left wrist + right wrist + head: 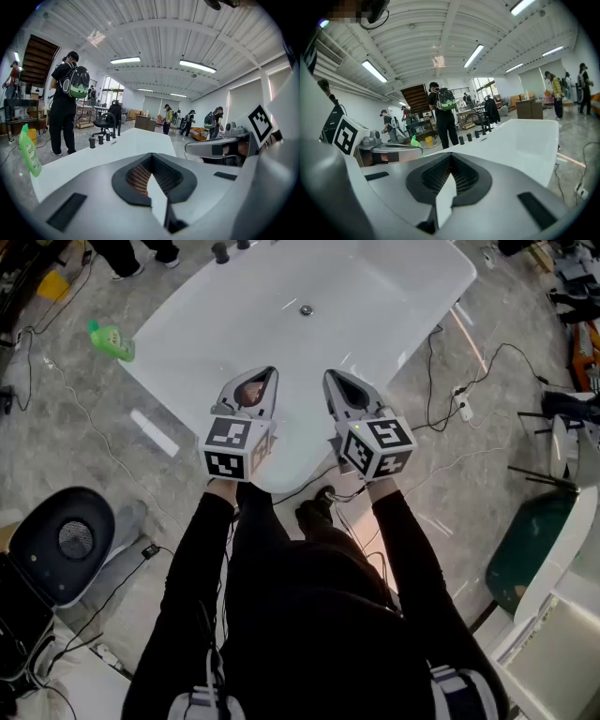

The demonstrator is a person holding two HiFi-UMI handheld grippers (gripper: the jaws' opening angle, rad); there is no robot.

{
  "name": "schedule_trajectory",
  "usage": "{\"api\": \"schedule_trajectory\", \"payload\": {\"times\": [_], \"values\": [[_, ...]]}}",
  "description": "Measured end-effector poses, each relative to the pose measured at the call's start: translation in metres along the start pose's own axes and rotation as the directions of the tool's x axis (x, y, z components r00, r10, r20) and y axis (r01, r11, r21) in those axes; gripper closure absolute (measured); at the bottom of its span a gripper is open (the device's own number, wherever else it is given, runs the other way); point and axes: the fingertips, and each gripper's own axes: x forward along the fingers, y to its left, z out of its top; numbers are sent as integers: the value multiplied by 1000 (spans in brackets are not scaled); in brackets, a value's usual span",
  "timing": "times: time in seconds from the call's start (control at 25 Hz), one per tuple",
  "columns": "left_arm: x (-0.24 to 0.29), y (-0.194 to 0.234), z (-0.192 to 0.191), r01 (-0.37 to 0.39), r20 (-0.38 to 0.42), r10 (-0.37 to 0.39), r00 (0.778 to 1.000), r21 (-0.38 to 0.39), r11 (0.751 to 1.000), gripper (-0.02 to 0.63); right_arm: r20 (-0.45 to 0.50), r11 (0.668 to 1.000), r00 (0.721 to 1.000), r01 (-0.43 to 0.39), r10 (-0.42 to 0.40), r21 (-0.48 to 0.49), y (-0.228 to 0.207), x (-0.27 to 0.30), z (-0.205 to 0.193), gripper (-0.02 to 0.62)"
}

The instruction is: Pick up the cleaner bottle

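Observation:
The green cleaner bottle [111, 340] is at the far left, just off the left corner of the white bathtub [394, 296]. In the left gripper view the bottle [29, 152] stands upright beyond the tub's edge, with its base hidden. A bit of the green bottle [415, 140] also peeks out in the right gripper view. My left gripper [267, 377] and right gripper [331, 379] hover side by side over the tub's near end, well to the right of the bottle. Both have their jaws together with nothing between them.
The tub has a drain [306, 309] and dark taps [221, 251] at its far end. Cables [450, 399] run over the grey floor on the right. A black chair [58, 540] stands near left and a white strip [155, 432] lies left. A person [65, 105] stands beyond the tub.

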Motion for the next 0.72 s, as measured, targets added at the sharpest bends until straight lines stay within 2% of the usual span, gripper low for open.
{"api": "schedule_trajectory", "payload": {"times": [0.28,0.48,0.72], "values": [[-2,-17,5,-5,4,5,1000,6,1000,600,4,1000,1000,-9,9,-4,-3,-16,4,594],[6,1,4,-1,-1,1,1000,1,1000,600,-4,1000,1000,-3,3,-1,-4,3,4,594],[4,2,2,-9,-2,9,1000,-1,1000,600,-2,1000,1000,-10,10,-1,-3,3,4,594]]}}
